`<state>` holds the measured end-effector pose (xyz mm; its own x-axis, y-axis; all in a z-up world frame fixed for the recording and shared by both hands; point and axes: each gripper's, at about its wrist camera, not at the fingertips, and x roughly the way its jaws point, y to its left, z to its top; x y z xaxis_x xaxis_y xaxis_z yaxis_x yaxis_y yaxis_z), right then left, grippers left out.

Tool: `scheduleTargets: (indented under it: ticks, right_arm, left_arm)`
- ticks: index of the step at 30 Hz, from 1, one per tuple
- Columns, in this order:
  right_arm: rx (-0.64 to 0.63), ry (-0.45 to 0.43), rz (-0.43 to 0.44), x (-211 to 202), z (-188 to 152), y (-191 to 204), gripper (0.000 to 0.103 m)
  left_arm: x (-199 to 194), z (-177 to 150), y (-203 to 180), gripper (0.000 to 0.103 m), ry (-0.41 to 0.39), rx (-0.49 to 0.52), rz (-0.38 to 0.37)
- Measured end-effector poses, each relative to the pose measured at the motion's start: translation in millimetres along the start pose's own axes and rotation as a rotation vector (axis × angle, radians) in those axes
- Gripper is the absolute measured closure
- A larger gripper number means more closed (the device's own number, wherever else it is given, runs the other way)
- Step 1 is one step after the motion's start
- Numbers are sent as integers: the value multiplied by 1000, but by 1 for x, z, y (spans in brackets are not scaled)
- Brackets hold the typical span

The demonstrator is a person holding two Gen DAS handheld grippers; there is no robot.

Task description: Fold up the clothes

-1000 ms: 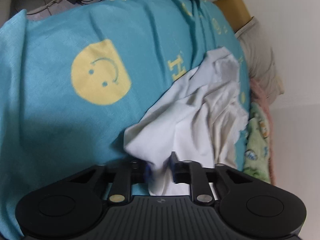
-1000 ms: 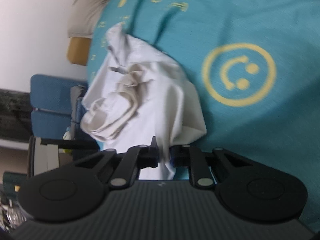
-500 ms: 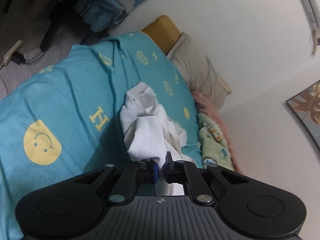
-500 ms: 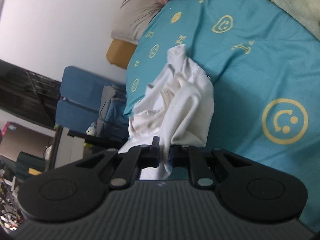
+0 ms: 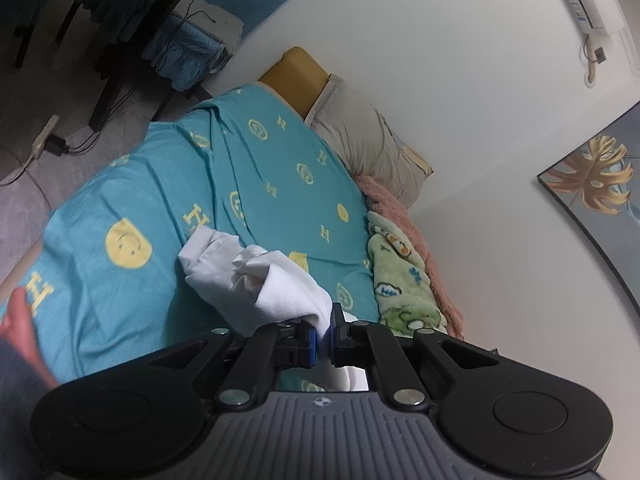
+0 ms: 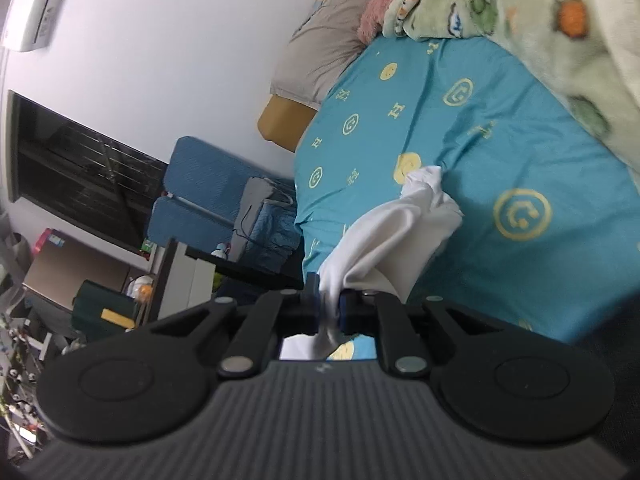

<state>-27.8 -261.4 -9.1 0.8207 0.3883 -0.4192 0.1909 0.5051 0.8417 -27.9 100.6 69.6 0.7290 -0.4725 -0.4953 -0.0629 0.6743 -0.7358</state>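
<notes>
A crumpled white garment [image 5: 256, 276] hangs bunched above the bed, whose teal sheet [image 5: 160, 184] carries yellow smiley and letter prints. My left gripper [image 5: 325, 330] is shut on one part of its cloth, which trails away to the left and down. In the right wrist view the same white garment [image 6: 400, 224] stretches from the sheet [image 6: 500, 140] up to my right gripper [image 6: 329, 304], which is shut on a twisted fold of it. The far tip of the garment still touches the sheet.
A beige pillow [image 5: 368, 144] and yellow headboard [image 5: 296, 72] lie at the bed's far end by the white wall. A green cartoon blanket [image 5: 396, 276] and pink fleece [image 5: 404, 216] line the wall side. A person's hand [image 5: 18, 324] shows at the left. Blue chair [image 6: 200, 196] and clutter stand beyond the bed.
Both grippers have risen and pulled back, lifting the white garment off the sheet so that it hangs bunched between them. Far more of the room has come into both views.
</notes>
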Motion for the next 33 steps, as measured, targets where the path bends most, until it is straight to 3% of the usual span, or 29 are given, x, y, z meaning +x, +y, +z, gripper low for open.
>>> scheduleTargets:
  ticks: [4, 7, 12, 17, 21, 25, 33]
  right_arm:
    - [-27, 17, -50, 0, -4, 5, 91]
    - [-55, 15, -89, 20, 4, 14, 91]
    - [-44, 37, -147, 80, 32, 8, 91]
    - [-12, 83, -187, 145, 62, -19, 90]
    - [28, 102, -167, 180, 78, -46, 89]
    - [45, 129, -142, 212, 88, -73, 89]
    - [7, 198, -126, 255, 98, -90, 88]
  left_arm:
    - [-10, 1, 0, 97, 24, -15, 36]
    - [7, 8, -2, 97, 13, 1, 77]
    - [78, 37, 8, 96, 28, 0, 138]
    - [157, 62, 16, 96, 51, 77, 175]
    - [203, 70, 24, 95, 46, 115, 173]
    - [237, 76, 43, 95, 36, 77, 147]
    - [278, 77, 71, 92, 39, 116, 200]
